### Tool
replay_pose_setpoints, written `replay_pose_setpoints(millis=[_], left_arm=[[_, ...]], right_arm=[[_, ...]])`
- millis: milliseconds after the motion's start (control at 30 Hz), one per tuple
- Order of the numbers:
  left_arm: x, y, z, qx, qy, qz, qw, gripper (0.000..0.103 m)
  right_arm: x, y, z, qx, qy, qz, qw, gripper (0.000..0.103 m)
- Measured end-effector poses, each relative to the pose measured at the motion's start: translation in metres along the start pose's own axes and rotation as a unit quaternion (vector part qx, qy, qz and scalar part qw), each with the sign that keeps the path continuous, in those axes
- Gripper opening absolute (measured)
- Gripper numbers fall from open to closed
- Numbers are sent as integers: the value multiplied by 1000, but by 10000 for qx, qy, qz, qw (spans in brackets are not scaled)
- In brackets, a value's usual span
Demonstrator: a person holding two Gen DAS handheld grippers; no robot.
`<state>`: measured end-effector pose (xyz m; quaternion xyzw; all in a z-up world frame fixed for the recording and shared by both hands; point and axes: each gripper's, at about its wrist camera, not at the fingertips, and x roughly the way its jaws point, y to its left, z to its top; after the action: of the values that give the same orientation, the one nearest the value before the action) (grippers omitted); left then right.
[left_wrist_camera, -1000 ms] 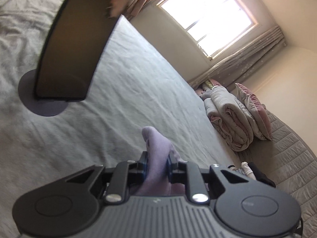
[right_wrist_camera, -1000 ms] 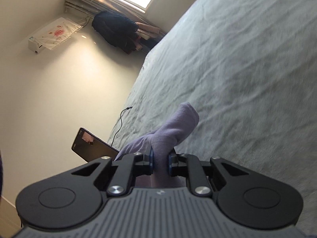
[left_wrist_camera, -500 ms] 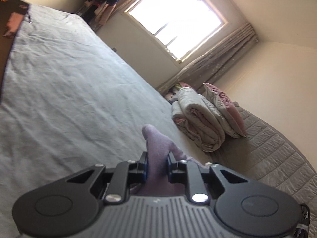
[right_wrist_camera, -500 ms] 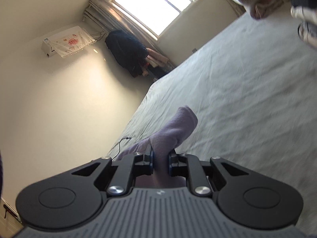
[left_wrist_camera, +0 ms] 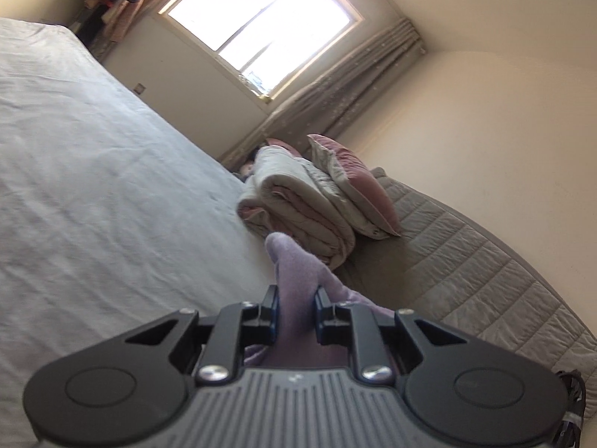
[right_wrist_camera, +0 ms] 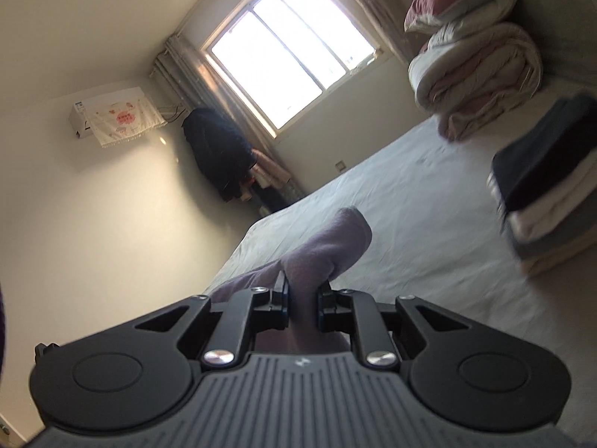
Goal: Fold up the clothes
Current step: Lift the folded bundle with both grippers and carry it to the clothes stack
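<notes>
Right hand-held gripper [right_wrist_camera: 301, 304] clamps purple garment [right_wrist_camera: 328, 246] above bed [right_wrist_camera: 429, 224].

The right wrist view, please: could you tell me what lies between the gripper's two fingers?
A fold of the purple garment sits pinched between the right gripper fingers, poking out past them above the bed sheet, in the right wrist view.

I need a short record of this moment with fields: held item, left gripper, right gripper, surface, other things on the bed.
held item: soft lilac fleece garment
left gripper: shut on the garment
right gripper: shut on the garment
surface: pale grey bed sheet
other things: rolled cream and pink quilt; pink pillow; stack of folded dark and light clothes
</notes>
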<state>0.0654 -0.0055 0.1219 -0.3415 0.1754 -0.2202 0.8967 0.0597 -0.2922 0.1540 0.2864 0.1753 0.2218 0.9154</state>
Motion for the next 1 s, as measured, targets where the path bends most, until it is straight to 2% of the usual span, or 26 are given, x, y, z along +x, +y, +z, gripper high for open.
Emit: replay_pose_setpoints(millis=[300,533,733,1000], left_arm=[[93,-67,-16,16,174,-491,9986,18],[163,-96,-28,12,275,-767,9967,18],[210,-98,-39,-20,353,-837,9959,18],[282,-76,-57,-1,422,-511,9978,18]], right_arm=[[-31,-54,69,-338,-412,-360,9979,16],[-32,-104,120,-460,-505,-558,9961,16],[-14,-142,148,-644,-381,-716,9946,16],[35,-205,151,-739,-98,-945,9927,16]])
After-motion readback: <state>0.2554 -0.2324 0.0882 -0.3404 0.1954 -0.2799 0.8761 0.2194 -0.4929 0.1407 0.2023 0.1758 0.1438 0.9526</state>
